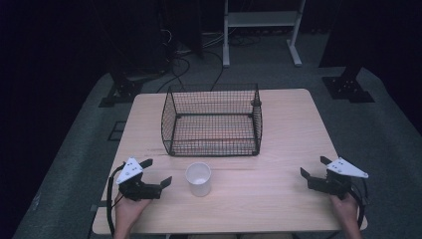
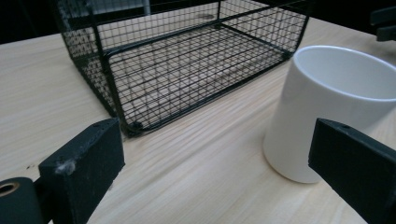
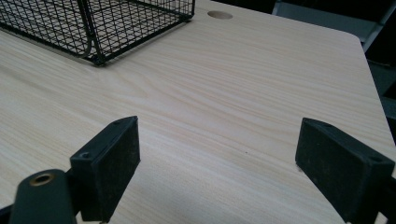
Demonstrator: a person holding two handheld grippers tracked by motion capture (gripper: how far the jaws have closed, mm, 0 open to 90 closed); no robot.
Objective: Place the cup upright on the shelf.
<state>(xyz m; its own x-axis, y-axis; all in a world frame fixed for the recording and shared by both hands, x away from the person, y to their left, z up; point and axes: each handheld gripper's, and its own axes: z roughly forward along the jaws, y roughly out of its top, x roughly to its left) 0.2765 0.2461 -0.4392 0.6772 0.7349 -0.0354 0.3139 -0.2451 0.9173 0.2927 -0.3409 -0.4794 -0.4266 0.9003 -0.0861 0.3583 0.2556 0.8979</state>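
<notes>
Left gripper (image 1: 158,172), jaws gaping and gripping nothing, is hovering just beside the white cup (image 1: 198,179); a careless nudge risks toppling it.

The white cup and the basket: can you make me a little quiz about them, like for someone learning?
1. True or false: the white cup stands upright on the table.
2. Where is the cup? A) inside the wire basket B) in front of it, on the table C) held in the right gripper
3. Which gripper is nearer the cup, and how do its jaws stand?

Key:
1. True
2. B
3. The left gripper; its jaws stand open, not touching the cup.
</notes>
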